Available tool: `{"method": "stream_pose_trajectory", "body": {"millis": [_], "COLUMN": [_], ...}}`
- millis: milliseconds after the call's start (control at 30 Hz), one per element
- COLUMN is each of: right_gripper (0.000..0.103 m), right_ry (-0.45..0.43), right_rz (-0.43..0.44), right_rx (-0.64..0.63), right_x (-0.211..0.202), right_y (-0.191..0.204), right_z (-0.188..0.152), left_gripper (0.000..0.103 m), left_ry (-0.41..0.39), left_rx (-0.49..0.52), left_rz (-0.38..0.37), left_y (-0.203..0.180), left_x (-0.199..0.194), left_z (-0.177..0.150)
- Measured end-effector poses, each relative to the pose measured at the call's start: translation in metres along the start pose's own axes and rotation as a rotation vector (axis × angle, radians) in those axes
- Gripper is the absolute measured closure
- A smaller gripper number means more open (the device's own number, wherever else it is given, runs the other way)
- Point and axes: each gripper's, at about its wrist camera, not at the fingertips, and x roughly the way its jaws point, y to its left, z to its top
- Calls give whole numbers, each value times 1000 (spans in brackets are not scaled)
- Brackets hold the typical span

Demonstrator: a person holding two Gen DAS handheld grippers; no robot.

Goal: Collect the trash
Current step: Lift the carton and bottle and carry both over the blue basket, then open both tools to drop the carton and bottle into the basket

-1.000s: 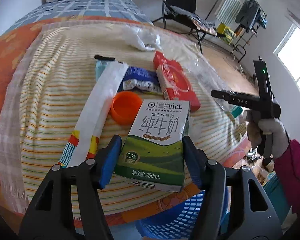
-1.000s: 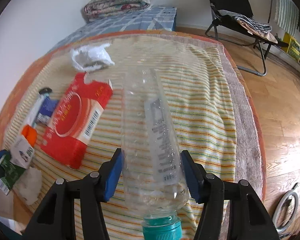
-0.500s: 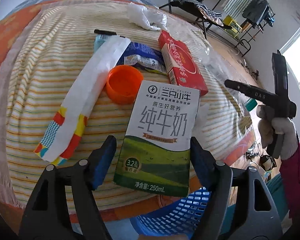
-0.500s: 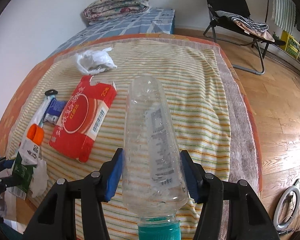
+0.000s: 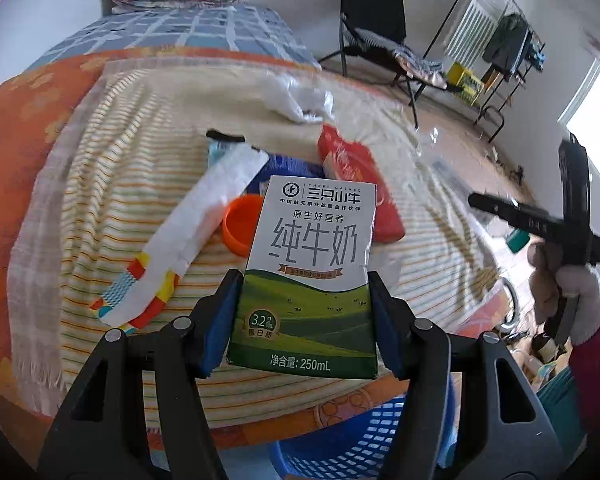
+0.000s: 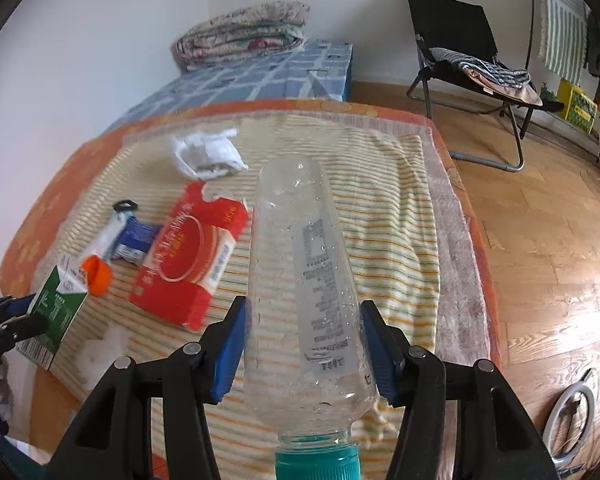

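A green-and-white milk carton stands between the blue pads of my left gripper. Its jaws are closing, and the pads press on the carton's sides above the bed's front edge. In the right wrist view the same carton shows at the far left, tilted. My right gripper is shut on a clear plastic bottle, held with its teal cap toward the camera. A gloved hand holds that right gripper at the right of the left wrist view.
On the striped blanket lie a red box, an orange cap, a long white wrapper, a blue packet and a crumpled white bag. A blue basket sits below the bed's edge. A folding chair stands on the wooden floor.
The left jaws widened around the carton, then closed onto its sides, and the carton came up off the blanket. The right gripper rose with the bottle.
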Motion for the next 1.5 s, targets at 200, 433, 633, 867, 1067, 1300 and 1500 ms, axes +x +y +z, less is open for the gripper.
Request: {"method": "stream_pose_trajectory", "body": {"millis": [200,433,633,867,1067,1300,1500], "right_gripper": [46,46,46,45,45,45,45], "right_ry": [-34,-25,37,143,222,302,355], "right_rz": [70,155,222,307,332,318,292], "right_rx": [-22,-59,-46,-73,-125,-162,-157], "right_x": [-43,-89,-106,-109,-99,-79,-63], "right_y": [14,31,41,57,79,91,88], "right_z": [-15,-57,-104,-147,-175,-197,-208], "left_gripper": [41,41,41,41,41,40,40], "left_ry": [-48,-43,-14,56,131,207,255], "left_rx": [10,68,110,124,128,127,132], "left_rz": [-32,-53,-68,-72,-52,-20,-3], "left_y": [-5,-22,-39,-47,-50,-47,-45], "left_x": [-36,-64,-74,-67,-51,-30,-15], "left_z": [-4,-33,-64,-101,-130,-153,-163]}}
